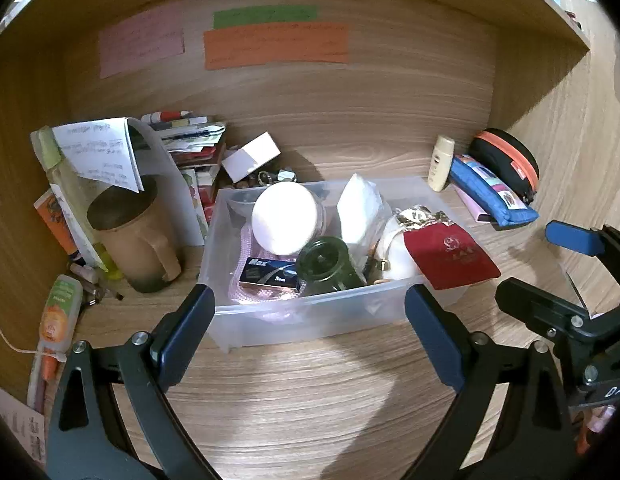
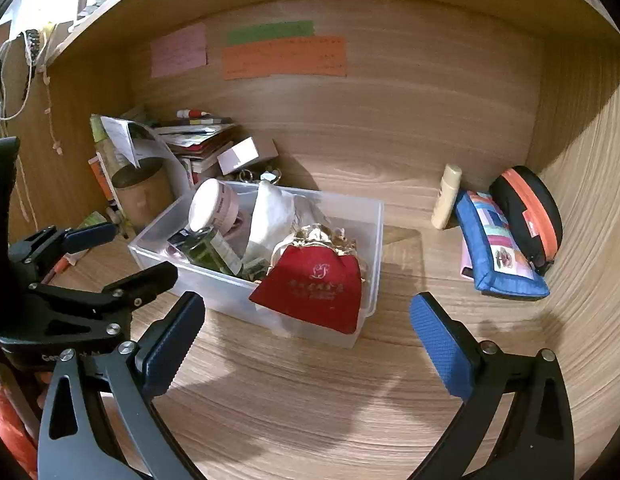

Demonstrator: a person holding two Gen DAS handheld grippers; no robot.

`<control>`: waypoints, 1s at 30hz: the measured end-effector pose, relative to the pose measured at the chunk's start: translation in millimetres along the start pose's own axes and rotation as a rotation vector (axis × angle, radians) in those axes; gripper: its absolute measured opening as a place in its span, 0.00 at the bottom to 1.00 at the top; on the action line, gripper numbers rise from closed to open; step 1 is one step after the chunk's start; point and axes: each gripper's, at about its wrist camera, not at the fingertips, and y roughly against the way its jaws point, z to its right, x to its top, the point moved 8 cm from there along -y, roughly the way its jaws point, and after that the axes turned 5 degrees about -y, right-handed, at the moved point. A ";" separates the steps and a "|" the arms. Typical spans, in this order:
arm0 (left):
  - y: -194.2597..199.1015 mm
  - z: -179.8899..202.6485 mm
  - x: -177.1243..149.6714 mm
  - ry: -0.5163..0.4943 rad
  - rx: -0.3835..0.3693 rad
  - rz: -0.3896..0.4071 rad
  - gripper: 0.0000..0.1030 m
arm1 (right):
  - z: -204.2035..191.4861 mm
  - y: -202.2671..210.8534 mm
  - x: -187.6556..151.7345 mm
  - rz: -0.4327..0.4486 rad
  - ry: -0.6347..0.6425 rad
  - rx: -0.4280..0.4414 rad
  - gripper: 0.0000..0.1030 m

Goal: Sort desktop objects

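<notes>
A clear plastic bin (image 1: 294,324) (image 2: 350,202) stands on the wooden desk. It holds a white-lidded jar (image 1: 286,216) (image 2: 212,204), a green glass bottle (image 1: 328,266), a blue "Max" box (image 1: 270,274), a white pouch (image 1: 362,210) and pink cord. A red pouch (image 1: 450,256) (image 2: 314,288) with a gold top hangs over the bin's right front corner. My left gripper (image 1: 310,294) is open just short of the bin's front wall, with nothing between its fingers. My right gripper (image 2: 306,300) is open in front of the red pouch and touches nothing.
A brown mug (image 1: 134,240), papers and a pile of books (image 1: 194,140) crowd the left back corner, with a white box (image 1: 252,156) behind the bin. A cream bottle (image 2: 446,196), a blue pouch (image 2: 498,248) and a black-orange case (image 2: 530,212) lie at the right wall.
</notes>
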 end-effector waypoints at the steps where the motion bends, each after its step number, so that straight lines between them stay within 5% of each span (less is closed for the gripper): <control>1: -0.2 -1.4 0.3 0.006 -0.001 0.000 0.94 | 0.6 -0.5 0.1 -0.002 -0.002 0.003 1.00; 30: 6.5 -5.5 -0.2 0.011 -0.013 0.036 0.94 | 1.0 -4.7 -0.9 -0.021 -0.007 0.019 1.00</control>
